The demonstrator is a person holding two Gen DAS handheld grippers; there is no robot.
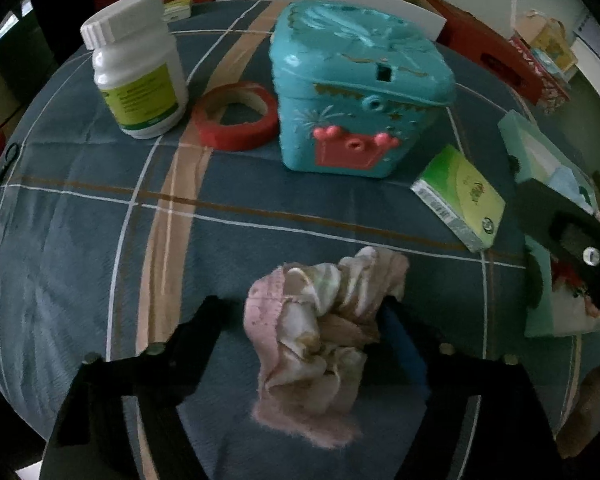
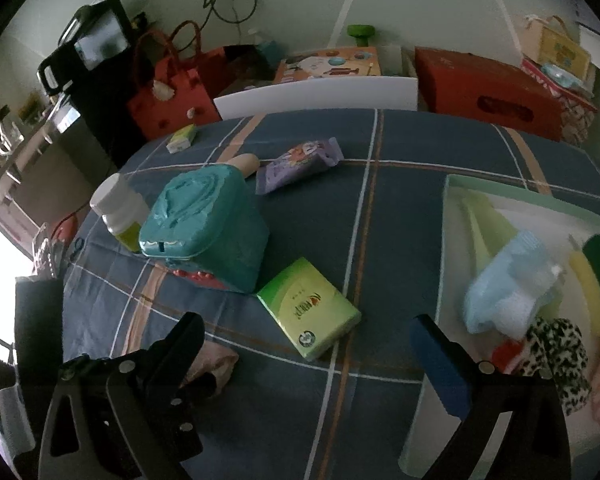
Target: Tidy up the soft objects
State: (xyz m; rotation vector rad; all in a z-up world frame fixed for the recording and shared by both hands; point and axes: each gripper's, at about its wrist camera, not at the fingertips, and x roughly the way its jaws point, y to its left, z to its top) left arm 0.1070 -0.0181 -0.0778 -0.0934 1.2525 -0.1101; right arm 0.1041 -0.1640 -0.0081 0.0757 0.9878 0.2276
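Between my left hand-held gripper's (image 1: 300,336) parted jaws, the crumpled pink satin scrunchie (image 1: 320,320) is lying on the plaid-covered table (image 1: 100,220); I am straddling it to pinch it. My right hand-held gripper (image 2: 304,360) is hanging apart, empty, beside the mint-rimmed tray (image 2: 500,192) collecting soft items.

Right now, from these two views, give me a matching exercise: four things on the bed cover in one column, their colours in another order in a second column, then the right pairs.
Things:
1. tape roll
2. toy chest
3. pill bottle
4. snack packet

Colours:
A. purple
B. white with a green label
C. red
D. turquoise with a red crown on the front

Pairs: 1-C, 2-D, 3-B, 4-A
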